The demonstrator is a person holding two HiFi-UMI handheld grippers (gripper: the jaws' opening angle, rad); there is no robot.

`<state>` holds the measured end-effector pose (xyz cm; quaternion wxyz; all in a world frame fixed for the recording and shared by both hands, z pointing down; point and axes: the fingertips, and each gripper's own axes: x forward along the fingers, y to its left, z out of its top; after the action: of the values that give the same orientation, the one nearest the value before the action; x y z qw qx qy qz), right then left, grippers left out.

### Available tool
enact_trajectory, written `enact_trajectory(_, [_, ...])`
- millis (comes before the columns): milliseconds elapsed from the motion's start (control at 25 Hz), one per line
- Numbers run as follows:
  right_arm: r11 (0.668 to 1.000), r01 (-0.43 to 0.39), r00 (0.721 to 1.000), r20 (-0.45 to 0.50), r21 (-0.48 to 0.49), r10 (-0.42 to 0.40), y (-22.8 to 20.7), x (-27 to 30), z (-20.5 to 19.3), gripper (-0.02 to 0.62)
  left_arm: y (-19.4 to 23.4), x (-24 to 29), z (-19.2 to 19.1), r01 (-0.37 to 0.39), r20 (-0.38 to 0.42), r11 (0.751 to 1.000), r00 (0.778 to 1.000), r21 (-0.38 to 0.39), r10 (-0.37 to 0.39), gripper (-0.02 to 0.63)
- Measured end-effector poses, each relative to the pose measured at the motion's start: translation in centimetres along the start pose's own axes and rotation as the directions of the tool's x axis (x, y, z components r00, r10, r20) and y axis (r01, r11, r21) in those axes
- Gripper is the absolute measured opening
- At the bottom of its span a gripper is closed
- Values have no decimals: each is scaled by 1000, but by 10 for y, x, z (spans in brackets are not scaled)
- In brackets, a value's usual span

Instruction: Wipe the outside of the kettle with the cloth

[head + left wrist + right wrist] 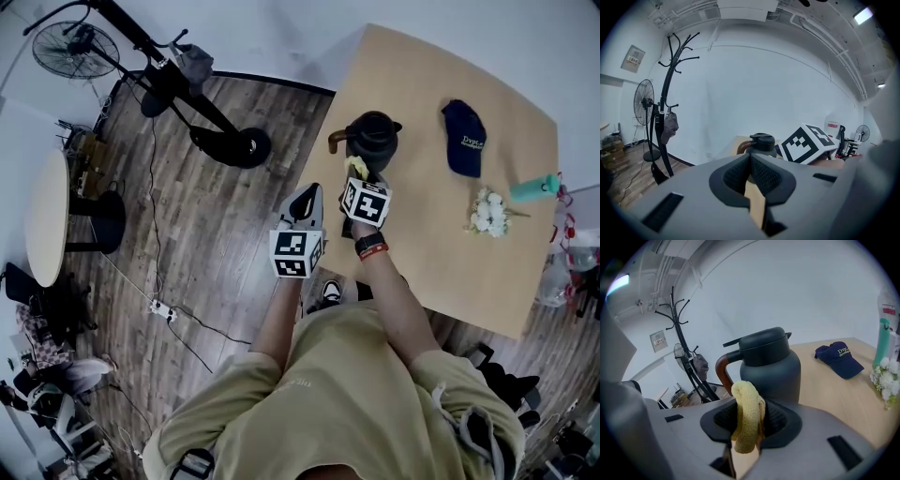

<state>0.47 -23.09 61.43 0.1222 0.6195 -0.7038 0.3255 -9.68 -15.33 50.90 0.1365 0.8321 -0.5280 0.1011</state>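
Observation:
A dark grey kettle (pixel 373 137) with a brown handle stands near the table's left edge. It fills the middle of the right gripper view as kettle (pixel 768 366), handle turned left. My right gripper (pixel 749 422) is shut on a yellow cloth (pixel 747 416), held just short of the kettle's side; from above the cloth (pixel 356 168) shows at the kettle's near side. My left gripper (pixel 305 208) hangs beside the table's edge, jaws shut with nothing between them. In the left gripper view the kettle's lid (pixel 761 140) peeks over the shut gripper (pixel 751 171).
On the wooden table (pixel 441 234) lie a navy cap (pixel 465 137), white flowers (pixel 488 213) and a teal bottle (pixel 536 187). A coat stand (pixel 178 89) and a fan (pixel 73 49) occupy the floor to the left, with a round table (pixel 45 217).

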Motion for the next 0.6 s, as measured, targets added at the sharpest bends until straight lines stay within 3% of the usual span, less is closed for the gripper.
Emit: enact_trajectory(600, [1000, 8, 1000, 23, -1, -8, -29, -22, 7, 129, -23, 9, 5, 35, 1, 999, 999, 19, -35, 21])
